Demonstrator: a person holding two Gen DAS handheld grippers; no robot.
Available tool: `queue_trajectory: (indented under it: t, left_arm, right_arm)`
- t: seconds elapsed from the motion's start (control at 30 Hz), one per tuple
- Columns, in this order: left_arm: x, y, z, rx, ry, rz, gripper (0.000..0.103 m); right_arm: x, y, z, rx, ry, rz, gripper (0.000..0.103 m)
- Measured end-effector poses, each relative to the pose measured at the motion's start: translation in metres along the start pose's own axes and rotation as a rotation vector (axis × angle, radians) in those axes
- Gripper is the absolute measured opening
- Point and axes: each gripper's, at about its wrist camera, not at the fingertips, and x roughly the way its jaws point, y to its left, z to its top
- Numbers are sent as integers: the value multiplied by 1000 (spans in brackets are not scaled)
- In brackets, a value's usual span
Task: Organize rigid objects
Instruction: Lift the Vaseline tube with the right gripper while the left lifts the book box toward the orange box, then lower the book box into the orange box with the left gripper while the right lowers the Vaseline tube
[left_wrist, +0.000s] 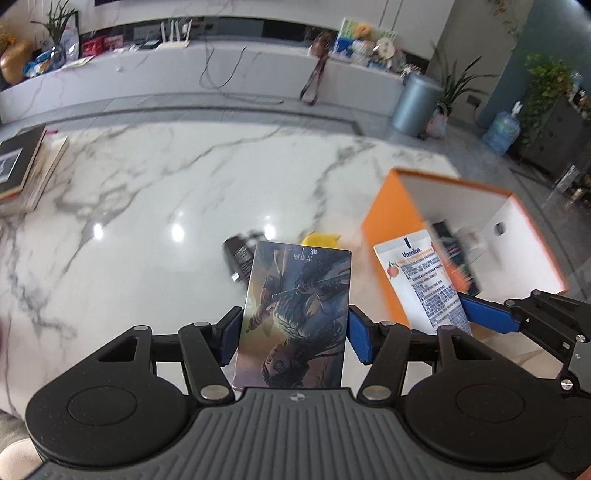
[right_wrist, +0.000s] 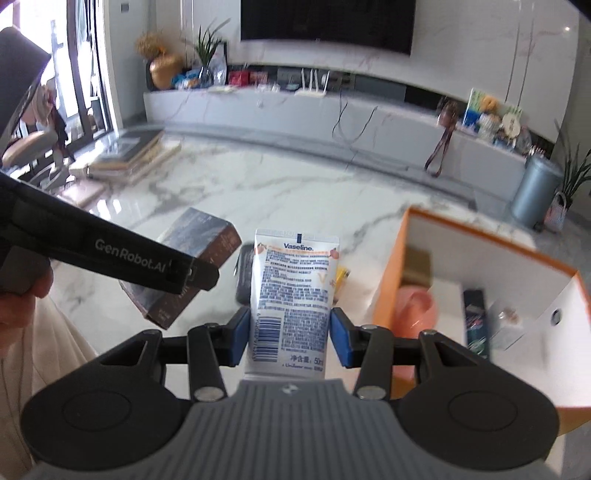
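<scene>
Your left claw (left_wrist: 291, 334) holds the flat illustrated picture box (left_wrist: 293, 317) upright between its pads, above the white marble tabletop (left_wrist: 155, 206). To its right, your right claw (right_wrist: 290, 339) grips the white Vaseline tube (right_wrist: 291, 295). Below and beyond both, a small black box (left_wrist: 238, 260) and a yellow object (left_wrist: 320, 240) lie on the tabletop. Further right stands the open orange-walled storage box (right_wrist: 391, 273), with a pink round item (right_wrist: 415, 312) and a dark slim packet (right_wrist: 476, 323) inside it. A stack of books (left_wrist: 22, 170) lies at the tabletop's far left.
</scene>
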Motion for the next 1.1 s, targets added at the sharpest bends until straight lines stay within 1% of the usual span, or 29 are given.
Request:
queue_trajectory:
  t: [0.1, 0.27, 0.47, 0.6, 0.73, 0.8, 0.87, 0.97, 1.1]
  left_arm:
    - [-8, -17, 10, 16, -19, -39, 68]
    - [-9, -54, 24, 68, -30, -98, 68]
    - [5, -98, 37, 115, -23, -161, 67]
    - [21, -123, 47, 137, -13, -198, 67]
    - [41, -147, 54, 150, 13, -242, 67]
    - [55, -156, 58, 154, 33, -252, 67]
    - [71, -164, 62, 150, 59, -259, 67]
    - [92, -174, 66, 142, 102, -269, 67]
    - [115, -187, 65, 162, 142, -268, 67]
  right_arm:
    - [-15, -12, 8, 0, -35, -24, 47]
    - [-29, -40, 19, 6, -54, -65, 47]
    - [-41, -76, 26, 13, -64, -123, 47]
    - [-44, -106, 26, 45, -49, -155, 47]
    - [-36, -142, 23, 85, -3, -190, 47]
    - [-29, -161, 20, 104, 27, -203, 47]
    - [-17, -177, 16, 125, 70, -206, 47]
    - [5, -199, 7, 169, 150, -190, 47]
    - [31, -219, -8, 194, 239, -189, 47]
